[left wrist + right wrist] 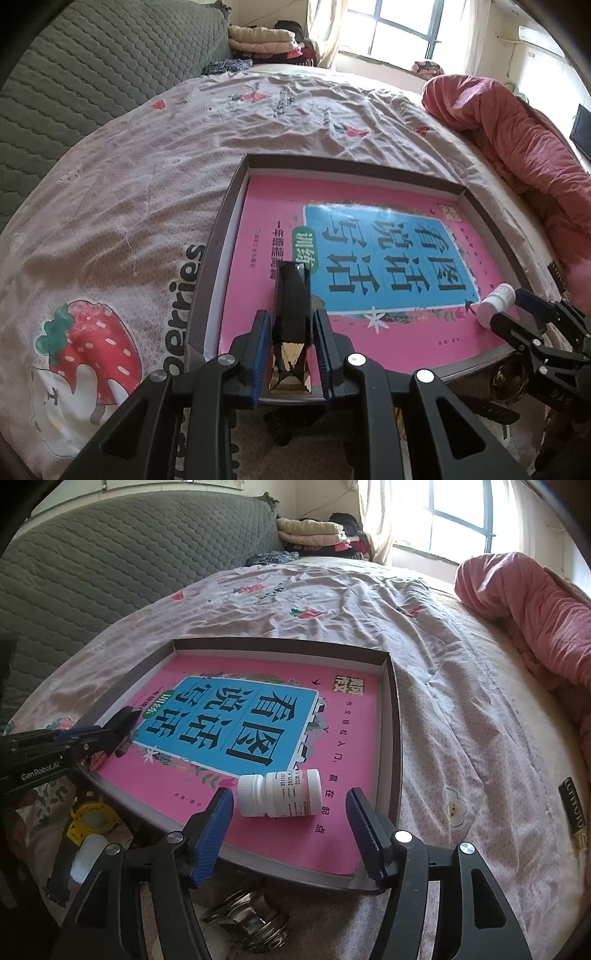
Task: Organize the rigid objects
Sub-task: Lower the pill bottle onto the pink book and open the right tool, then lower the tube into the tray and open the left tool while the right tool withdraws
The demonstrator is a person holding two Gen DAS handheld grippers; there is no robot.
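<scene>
A shallow grey cardboard tray (214, 258) (395, 720) lies on the bed with a pink book (266, 206) (351, 720) flat inside it. My left gripper (291, 321) (110, 734) is shut on a long black faceted box with a gold end (291, 295) (127, 716), held over the tray's near left part. A small white pill bottle (280, 794) (495, 301) lies on its side on the book near the tray's front right. My right gripper (290, 797) (509, 306) stands open astride it, and neither of its blue pads touches the bottle.
In front of the tray lie a metal fitting (251, 923), a yellow ring (92, 816) and a small white container (86, 856). A rolled red quilt (535, 602) runs along the right, a grey padded headboard (74, 74) along the left. A black labelled box (574, 812) lies at the far right.
</scene>
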